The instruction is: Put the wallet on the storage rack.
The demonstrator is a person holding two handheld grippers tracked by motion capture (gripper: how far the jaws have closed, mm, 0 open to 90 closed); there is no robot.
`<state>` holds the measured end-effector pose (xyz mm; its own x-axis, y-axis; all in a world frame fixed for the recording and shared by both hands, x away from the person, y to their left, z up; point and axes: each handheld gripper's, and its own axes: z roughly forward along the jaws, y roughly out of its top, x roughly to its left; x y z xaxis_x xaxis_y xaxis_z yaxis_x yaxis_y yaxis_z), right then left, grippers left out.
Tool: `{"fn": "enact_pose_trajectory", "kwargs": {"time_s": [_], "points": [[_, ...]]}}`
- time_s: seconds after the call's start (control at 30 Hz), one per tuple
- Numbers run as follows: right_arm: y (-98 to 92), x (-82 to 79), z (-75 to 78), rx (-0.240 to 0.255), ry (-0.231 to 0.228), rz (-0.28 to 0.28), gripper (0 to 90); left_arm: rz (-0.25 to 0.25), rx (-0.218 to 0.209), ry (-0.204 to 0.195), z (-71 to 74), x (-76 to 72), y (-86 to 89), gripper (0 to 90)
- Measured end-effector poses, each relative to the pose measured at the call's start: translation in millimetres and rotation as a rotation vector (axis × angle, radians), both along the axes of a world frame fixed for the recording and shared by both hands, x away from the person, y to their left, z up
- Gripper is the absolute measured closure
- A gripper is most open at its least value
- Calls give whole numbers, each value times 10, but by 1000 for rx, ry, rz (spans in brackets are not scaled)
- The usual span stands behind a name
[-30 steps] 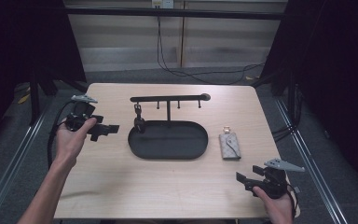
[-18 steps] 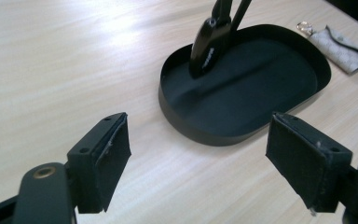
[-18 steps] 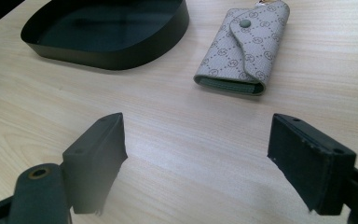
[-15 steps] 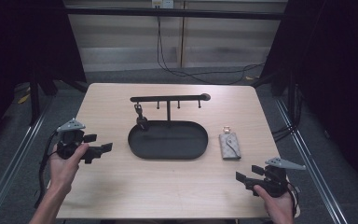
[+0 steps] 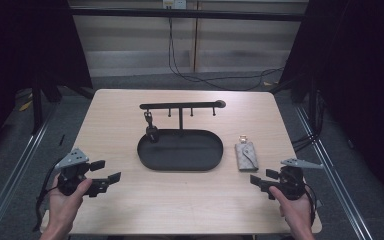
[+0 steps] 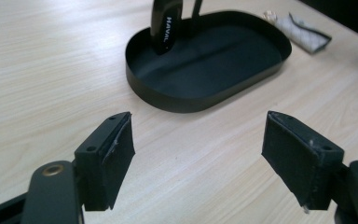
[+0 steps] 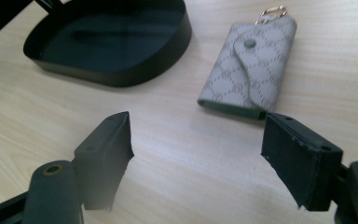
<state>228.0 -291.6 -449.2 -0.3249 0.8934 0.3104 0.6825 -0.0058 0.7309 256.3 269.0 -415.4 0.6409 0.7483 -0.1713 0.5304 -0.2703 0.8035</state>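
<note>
Grey patterned fabric key pouch (image 7: 249,67) with a snap flap and gold ring is lying flat on the pale wooden table (image 5: 190,205), just beside the right end of the black oval metal tray (image 5: 180,150). It is probably light, soft and slightly squashy, best pinched across its long edges. Left gripper (image 6: 198,156) and right gripper (image 7: 198,156) are both hovering wide apart, holding nothing.

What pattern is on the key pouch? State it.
Grey with a repeating monogram print on the key pouch; clearest in the right gripper view.
</note>
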Motion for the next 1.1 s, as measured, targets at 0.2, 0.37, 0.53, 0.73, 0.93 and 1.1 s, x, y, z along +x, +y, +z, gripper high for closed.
{"fn": "enact_pose_trajectory", "kwargs": {"time_s": [0.2, 0.37, 0.53, 0.73, 0.93, 1.1], "points": [[-12, 115, 93, 10, -1, -4, 280, -36, -5, 43, -282, -118, 83, 265], [12, 289, 104, 2, 51, 9, 291, -38, -29, 45, -373, -126, 182, 244], [50, 438, 145, -35, 86, -4, 260, -26, -46, 63, -423, -181, 222, 228], [93, 599, 215, -81, 131, 7, 228, -37, -44, 55, -429, -211, 208, 214], [169, 807, 247, -155, 195, 11, 232, -71, -45, 52, -426, -209, 212, 177], [241, 1034, 157, -226, 307, 21, 236, -73, -35, 46, -427, -204, 213, 173]]}}
